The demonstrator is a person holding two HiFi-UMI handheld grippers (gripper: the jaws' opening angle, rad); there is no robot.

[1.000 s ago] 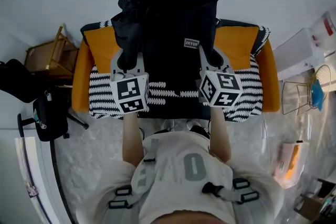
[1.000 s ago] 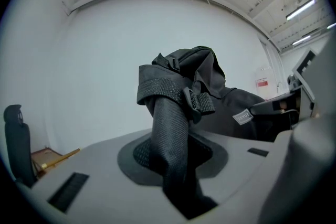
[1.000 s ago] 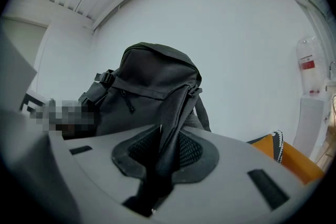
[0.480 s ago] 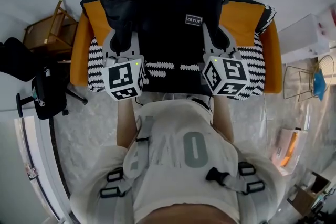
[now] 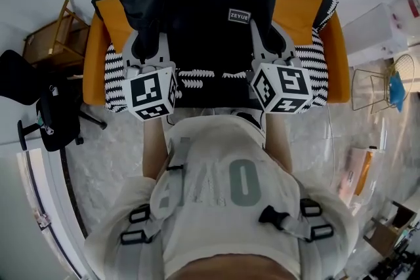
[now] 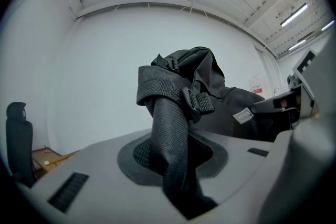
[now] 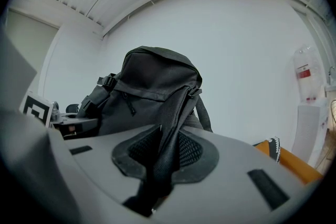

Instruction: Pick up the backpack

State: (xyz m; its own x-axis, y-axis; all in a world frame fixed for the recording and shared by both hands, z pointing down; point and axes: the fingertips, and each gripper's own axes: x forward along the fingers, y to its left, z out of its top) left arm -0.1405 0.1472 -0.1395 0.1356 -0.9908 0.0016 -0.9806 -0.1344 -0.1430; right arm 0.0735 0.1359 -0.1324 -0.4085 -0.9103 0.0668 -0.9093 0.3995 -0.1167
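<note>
Above the orange seat [image 5: 298,16], both shoulder straps are pinched tight.
Left hand-held gripper [image 5: 147,46] is clenched on the left strap [image 6: 169,134], right hand-held gripper [image 5: 266,44] on the right strap [image 7: 167,139], and the black backpack [image 5: 203,10] stands tall between them, over the zebra-striped cover [image 5: 316,75]. Best move, I'd say: raise both hands evenly so the floppy bag doesn't tip. Coarse woven webbing, matte nylon, and mesh-textured pads [image 6: 139,153] that should bite well.

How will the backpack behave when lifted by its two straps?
Probably floppy: the backpack is soft black fabric, creased at the top, so it should sag. The left strap and right strap are webbing pinched in shut jaws, so it may swing rather than slip. It looks full and bulky, so perhaps fairly heavy.
</note>
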